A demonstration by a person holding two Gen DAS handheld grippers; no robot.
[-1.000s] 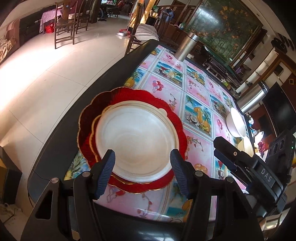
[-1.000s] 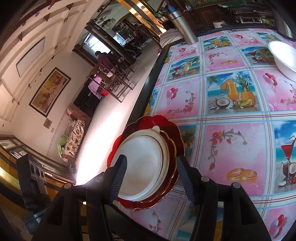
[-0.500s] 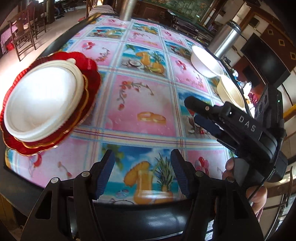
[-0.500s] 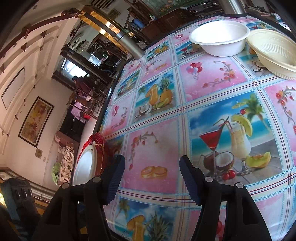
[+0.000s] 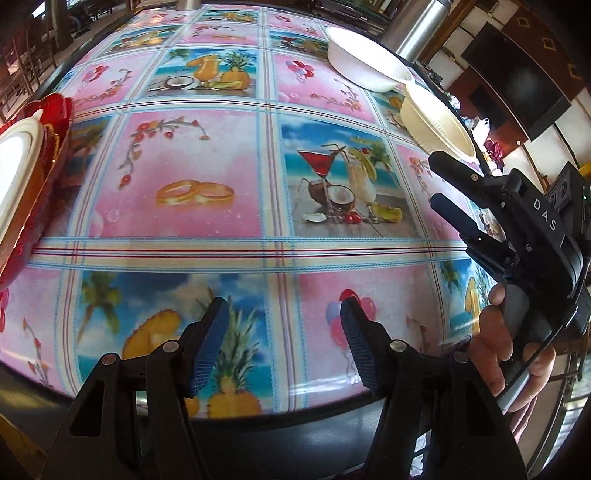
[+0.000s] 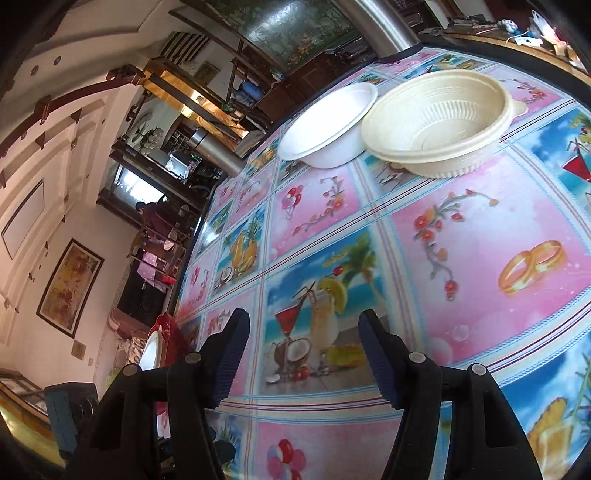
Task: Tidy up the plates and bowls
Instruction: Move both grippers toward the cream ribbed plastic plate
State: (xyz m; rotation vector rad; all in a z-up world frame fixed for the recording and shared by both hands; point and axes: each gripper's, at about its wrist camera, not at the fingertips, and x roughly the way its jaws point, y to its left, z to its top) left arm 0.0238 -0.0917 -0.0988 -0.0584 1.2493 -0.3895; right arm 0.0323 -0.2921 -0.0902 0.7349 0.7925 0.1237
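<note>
Cream plastic bowl (image 6: 439,122): ribbed inner wall, round, so no long axis; stands upright, mouth up, on the far part of the table, a small tab on its rim towards the right of the right wrist view.
White bowl (image 6: 328,125): smooth, round, upright, mouth up; just beside the cream bowl, its rim partly hidden behind the cream rim; whether the two touch cannot be told.
Plate stack (image 5: 22,173): white plate lying flat, face up, on a red scalloped plate with gilt edging; at the table's left edge, well apart from both bowls; cut off by the frame in the left wrist view, a thin sliver in the right wrist view.
Table (image 5: 207,229): covered with a glossy cloth of pink and blue printed squares showing cocktails, pineapples, rings and balloons; dark rim at the near edge.
Left gripper (image 5: 284,339): jaws spread wide, nothing between them; over the near edge of the table, pointing across the cloth towards the bowls.
Right gripper (image 6: 303,354): jaws spread wide, holding nothing; above the cocktail square, pointing at the two bowls ahead; seen from the left wrist view in a bare hand (image 5: 509,343).
Steel cylinder (image 5: 417,26): upright, at the far edge behind the white bowl.
</note>
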